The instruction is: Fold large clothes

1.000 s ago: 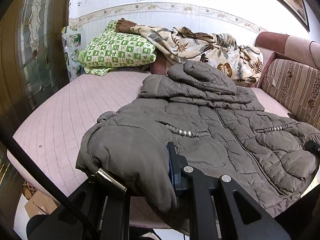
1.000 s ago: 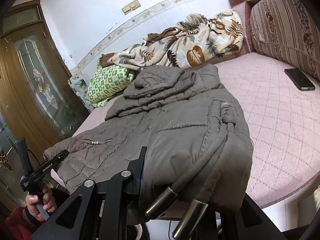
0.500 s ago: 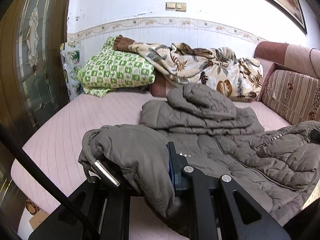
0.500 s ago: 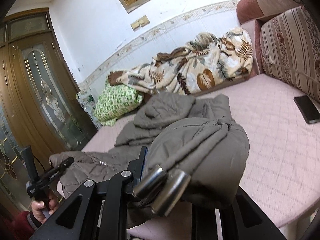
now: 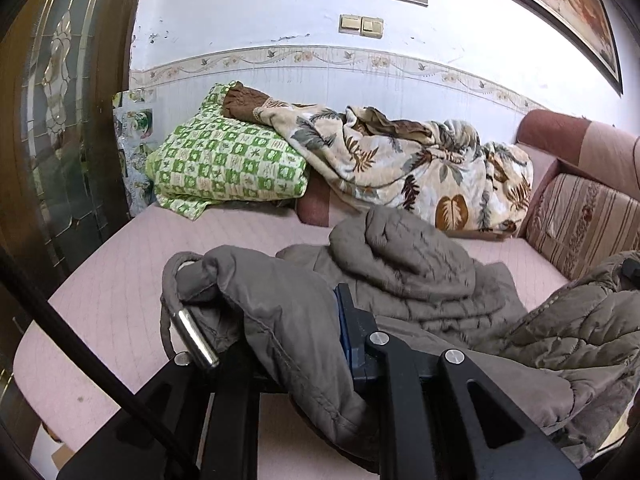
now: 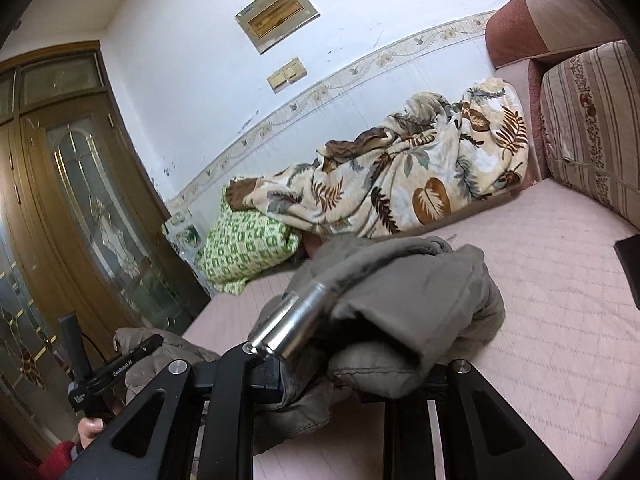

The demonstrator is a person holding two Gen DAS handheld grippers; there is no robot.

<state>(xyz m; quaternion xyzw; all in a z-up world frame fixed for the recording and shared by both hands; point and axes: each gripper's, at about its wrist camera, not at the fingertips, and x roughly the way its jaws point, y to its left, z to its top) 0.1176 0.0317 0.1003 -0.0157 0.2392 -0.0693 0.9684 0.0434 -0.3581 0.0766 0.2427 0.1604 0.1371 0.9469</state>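
A grey-brown quilted jacket [image 5: 432, 288] lies on the pink quilted bed [image 5: 120, 280], its hood toward the far wall. My left gripper [image 5: 288, 320] is shut on the jacket's bottom left corner and holds it raised above the bed. My right gripper [image 6: 360, 320] is shut on the jacket's bottom right corner [image 6: 412, 304], also lifted, with fabric bunched over the fingers. The left gripper's handle [image 6: 112, 368] shows at the lower left of the right wrist view.
A green checked pillow [image 5: 228, 164] and a leaf-print blanket [image 5: 400, 164] lie along the far wall. A striped sofa cushion [image 5: 584, 220] stands at the right. A dark phone [image 6: 630, 264] lies on the bed at right. A glass-panelled wooden door [image 6: 80, 208] is at left.
Both grippers have lifted the jacket's bottom edge off the bed and carried it forward toward the hood. The lower half of the jacket now hangs bunched from the grippers.
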